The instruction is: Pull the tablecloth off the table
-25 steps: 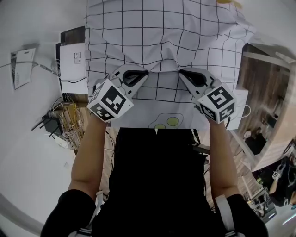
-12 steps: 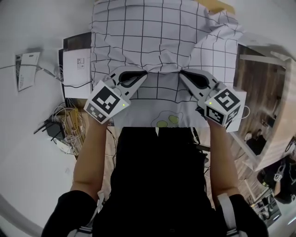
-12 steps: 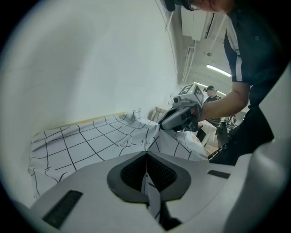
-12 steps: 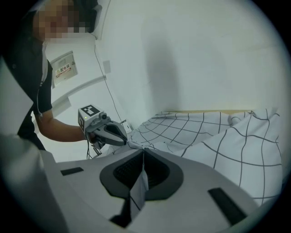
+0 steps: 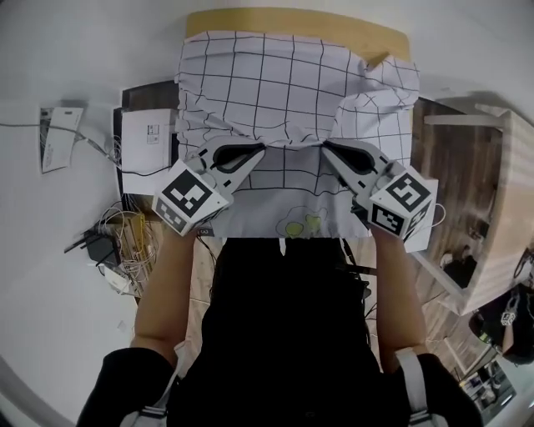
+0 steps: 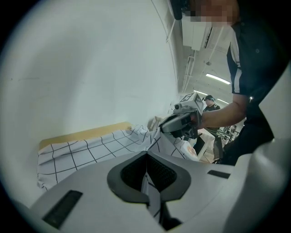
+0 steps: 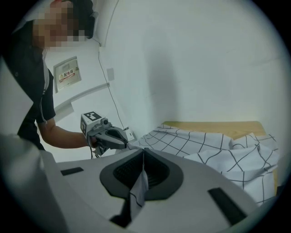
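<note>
On table [image 5: 292, 18], rumpled checked tablecloth [image 5: 284, 83]

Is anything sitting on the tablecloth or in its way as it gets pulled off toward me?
Nothing visible does. The left gripper and right gripper are each shut on the tablecloth, and no object lies on it.

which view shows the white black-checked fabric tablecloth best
The head view: the whole white black-checked fabric tablecloth lies spread over the wooden table. Each gripper view shows only a rumpled strip of it and a fold pinched between its jaws.
</note>
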### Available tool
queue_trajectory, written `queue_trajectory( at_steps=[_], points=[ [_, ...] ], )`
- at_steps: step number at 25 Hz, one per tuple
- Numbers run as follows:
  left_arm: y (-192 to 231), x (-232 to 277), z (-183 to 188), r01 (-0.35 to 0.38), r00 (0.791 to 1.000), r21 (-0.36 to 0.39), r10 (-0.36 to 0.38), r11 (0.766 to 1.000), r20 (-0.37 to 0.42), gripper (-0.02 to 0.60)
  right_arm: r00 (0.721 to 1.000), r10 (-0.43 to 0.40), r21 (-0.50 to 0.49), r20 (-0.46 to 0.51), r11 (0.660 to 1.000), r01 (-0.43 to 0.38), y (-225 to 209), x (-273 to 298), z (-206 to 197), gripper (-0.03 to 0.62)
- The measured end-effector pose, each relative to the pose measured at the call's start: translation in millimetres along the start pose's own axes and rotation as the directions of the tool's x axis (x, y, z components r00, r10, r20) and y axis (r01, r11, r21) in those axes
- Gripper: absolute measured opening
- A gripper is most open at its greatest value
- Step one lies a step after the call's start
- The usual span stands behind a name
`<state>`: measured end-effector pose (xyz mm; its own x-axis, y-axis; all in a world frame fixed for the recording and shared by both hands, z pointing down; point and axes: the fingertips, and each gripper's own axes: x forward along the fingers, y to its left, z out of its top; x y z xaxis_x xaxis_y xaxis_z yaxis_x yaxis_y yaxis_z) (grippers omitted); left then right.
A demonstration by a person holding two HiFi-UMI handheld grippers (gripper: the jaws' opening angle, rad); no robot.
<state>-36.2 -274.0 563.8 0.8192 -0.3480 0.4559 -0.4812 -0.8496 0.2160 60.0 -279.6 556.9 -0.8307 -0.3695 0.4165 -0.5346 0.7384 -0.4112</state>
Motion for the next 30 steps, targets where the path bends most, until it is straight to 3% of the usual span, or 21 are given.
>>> queue_trajectory(
  at_steps=[7,15,22,30],
  points=[
    [-3.6,-20.6,27.3,-0.001,0.997,-0.022,0.003,1.0,0.078,0.012,0.997,0.01,-0.005,0.078,1.0,-0.01,17.9,-7.8,28.8,0.021],
    [7.0,-51.0,72.9,-0.013,0.987,0.015,0.011,1.0,0.163,0.012,0.987,0.004,-0.07,0.163,0.998,0.008,36.9,-12.4,79.3,0.021],
    [10.1,-64.0,148.5,-0.014,0.971,0.083,-0.006,0.996,0.241,0.012,0.969,0.001,-0.124,0.249,0.992,0.031,34.2,-34.6,149.4,0.021],
    [19.5,-99.9,204.2,-0.017,0.938,0.126,-0.028,0.992,0.344,0.012,0.957,-0.029,-0.246,0.287,0.964,0.103,57.8,-43.1,208.3,0.021]
  ],
)
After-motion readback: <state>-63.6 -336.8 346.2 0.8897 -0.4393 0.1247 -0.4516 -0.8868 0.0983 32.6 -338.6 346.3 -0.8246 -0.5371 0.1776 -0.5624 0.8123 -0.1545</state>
